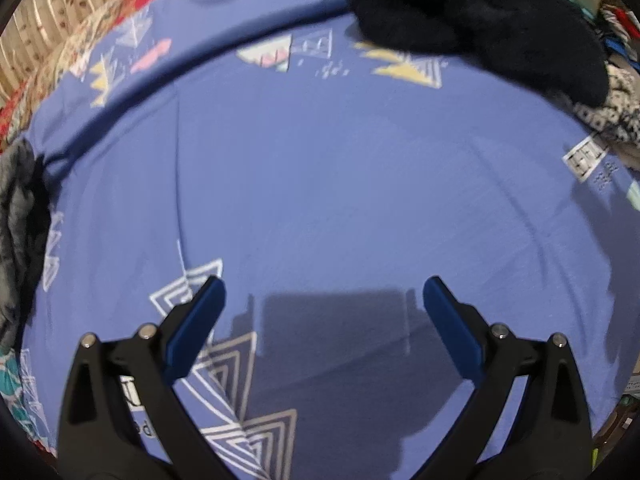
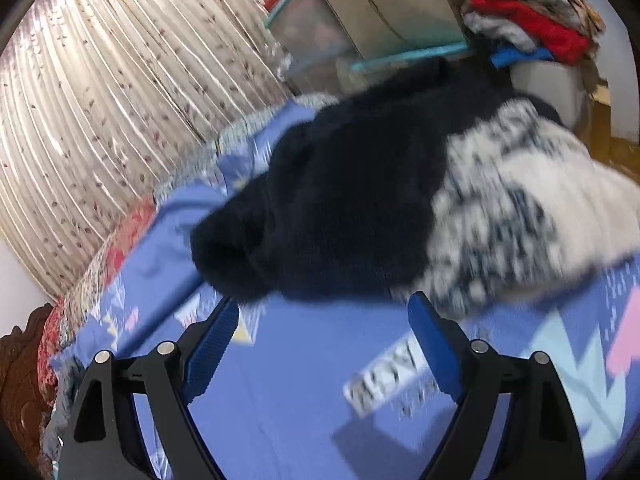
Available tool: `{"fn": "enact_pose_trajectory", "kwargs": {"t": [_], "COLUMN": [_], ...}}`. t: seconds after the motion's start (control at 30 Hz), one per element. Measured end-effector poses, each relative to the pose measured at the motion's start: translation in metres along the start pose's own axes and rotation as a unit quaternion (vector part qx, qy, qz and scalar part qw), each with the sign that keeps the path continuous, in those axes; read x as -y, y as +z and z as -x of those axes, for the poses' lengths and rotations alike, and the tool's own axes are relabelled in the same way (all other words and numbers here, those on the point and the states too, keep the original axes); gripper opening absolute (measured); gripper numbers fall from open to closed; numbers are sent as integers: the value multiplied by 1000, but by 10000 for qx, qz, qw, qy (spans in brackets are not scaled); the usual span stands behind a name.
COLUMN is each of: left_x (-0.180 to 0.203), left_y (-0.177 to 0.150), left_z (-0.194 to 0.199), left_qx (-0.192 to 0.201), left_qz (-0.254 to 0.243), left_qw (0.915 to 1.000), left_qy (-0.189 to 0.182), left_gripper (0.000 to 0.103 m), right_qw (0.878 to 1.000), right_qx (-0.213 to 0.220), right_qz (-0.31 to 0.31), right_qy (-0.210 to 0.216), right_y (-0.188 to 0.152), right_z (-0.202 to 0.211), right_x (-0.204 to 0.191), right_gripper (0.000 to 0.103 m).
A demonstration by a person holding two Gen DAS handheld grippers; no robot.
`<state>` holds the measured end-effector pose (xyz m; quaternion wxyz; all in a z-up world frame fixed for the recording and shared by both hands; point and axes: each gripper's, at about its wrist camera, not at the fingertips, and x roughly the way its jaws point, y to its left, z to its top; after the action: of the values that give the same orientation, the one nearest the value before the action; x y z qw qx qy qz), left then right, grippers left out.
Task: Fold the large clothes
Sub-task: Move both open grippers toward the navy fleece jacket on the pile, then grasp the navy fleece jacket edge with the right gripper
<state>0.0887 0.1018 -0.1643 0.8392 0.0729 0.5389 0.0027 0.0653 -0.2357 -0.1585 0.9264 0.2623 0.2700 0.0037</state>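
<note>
Black sweater [image 2: 344,208] lengthwise across bedsheet [image 2: 288,392]

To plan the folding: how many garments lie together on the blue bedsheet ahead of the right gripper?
2: a black fuzzy garment, and a white-and-black patterned knit right beside it. More may be hidden underneath.

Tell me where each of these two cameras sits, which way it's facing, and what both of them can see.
Left wrist: sits on the left gripper, looking down its open fingers at the blue bedsheet; the dark fuzzy garment lies far off.
Right wrist: sits on the right gripper, open, facing the dark fuzzy garment and the white patterned knit close ahead, with a curtain behind.
Shared: bedsheet, dark garment, patterned knit.
</note>
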Motion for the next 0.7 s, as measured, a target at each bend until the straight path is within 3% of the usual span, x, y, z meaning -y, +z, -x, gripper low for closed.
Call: {"fn": "enact_pose_trajectory", "kwargs": {"t": [0.1,0.23,0.3,0.43,0.5,0.63,0.7], "left_x": [-4,-5,-4,2,4,9,13], "left_y": [-3,-1,0,4,3,-2,-6], "left_z": [-10,-14,-13,-9,-9,-18,-25], "left_qx": [-94,-44,12,76,89,-55,-214], "left_qz": [47,39,28,2,-47,-85,-36], "left_qw": [9999,10000,10000,9999,9998,9997,9994], "left_qy": [27,44,20,-81,-142,-227,-270], "left_gripper": [95,95,95,95,95,95,95], "right_qw": [9992,9984,9993,9943,9906,9866,9868], "right_qx": [165,-43,-189,157,39,-397,-520], "right_qz": [295,466,81,-1038,-1363,-1540,-1465], "right_qy": [-200,-314,-299,-191,-140,353,452], "right_y": [22,38,40,38,37,36,37], "right_z": [-15,-49,-59,-46,-48,-65,-72], "right_x": [-7,-8,6,58,82,98,93], "right_gripper": [104,104,104,104,104,81,79]}}
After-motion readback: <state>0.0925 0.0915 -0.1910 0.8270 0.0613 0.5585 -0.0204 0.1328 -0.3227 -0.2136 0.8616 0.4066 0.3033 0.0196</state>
